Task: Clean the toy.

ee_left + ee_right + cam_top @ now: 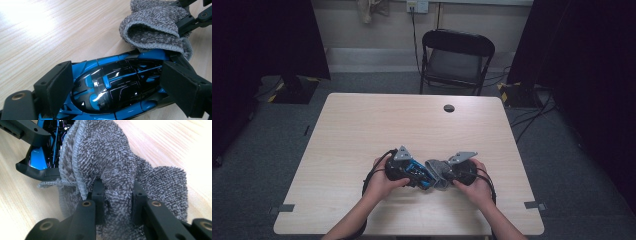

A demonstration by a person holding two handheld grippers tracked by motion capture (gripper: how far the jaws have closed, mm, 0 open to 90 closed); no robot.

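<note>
A glossy blue and black toy car (117, 86) sits between the pads of my left gripper (117, 87), which is shut on its sides just above the wooden table (362, 130). A grey terry cloth (105, 162) is bunched in my right gripper (116, 202), whose jaws are shut on a fold of it. The cloth (152, 27) lies against the far end of the car (40, 157). In the high view both grippers meet near the table's front edge: left gripper (419, 175), cloth (438, 172), right gripper (447, 175).
A round cable hole (449, 108) lies at the back of the table. Behind the table stands a black folding chair (455, 57). Dark curtains hang on both sides, and cables run over the floor at the right.
</note>
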